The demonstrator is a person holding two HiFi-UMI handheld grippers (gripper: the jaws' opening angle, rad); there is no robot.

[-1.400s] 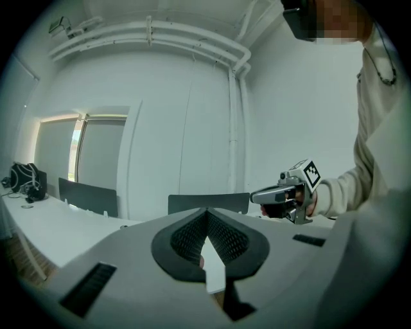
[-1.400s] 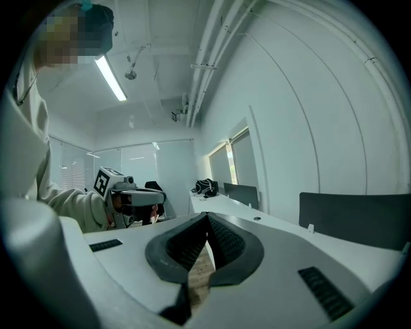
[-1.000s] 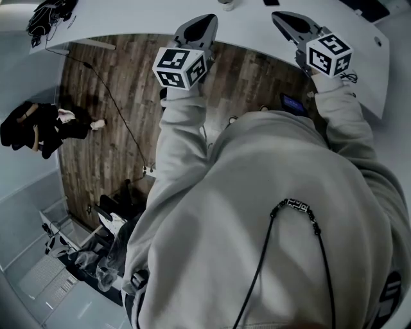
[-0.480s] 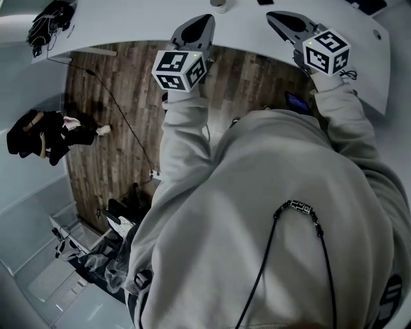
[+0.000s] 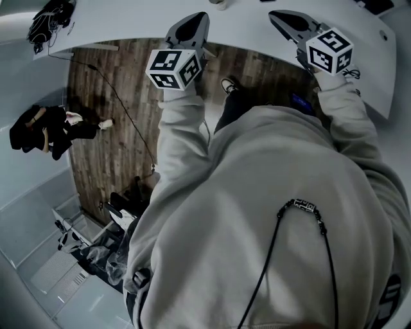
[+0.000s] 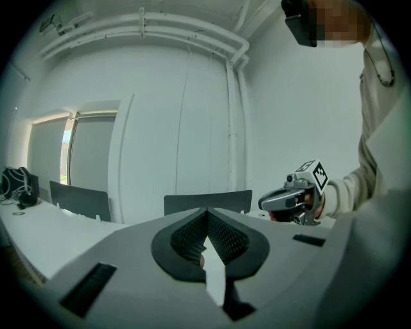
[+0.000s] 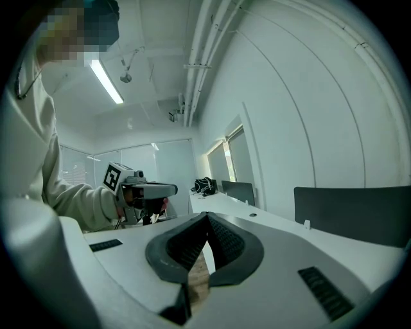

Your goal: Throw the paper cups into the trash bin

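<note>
Holding the left gripper (image 6: 207, 213) and right gripper (image 7: 207, 217) clenched on nothing, ribbed black pads (image 6: 226, 234) meeting, over the smooth, curved white table (image 5: 128, 22), with possibly a paper cup (image 5: 219, 4) sitting farther along it, above the wood-plank floor (image 5: 109, 96).

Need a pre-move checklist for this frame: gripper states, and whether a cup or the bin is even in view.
1. Left gripper empty: ok, jaws together, nothing between them.
2. Right gripper empty: ok, jaws together, nothing between them.
3. Jaws open for a grasp: not ok, both are shut.
4. Paper cup located: cannot tell, none shows clearly in any view.
5. Trash bin located: not ok, it is in no view.
6. Gripper tips over the white table: ok in the head view.
</note>
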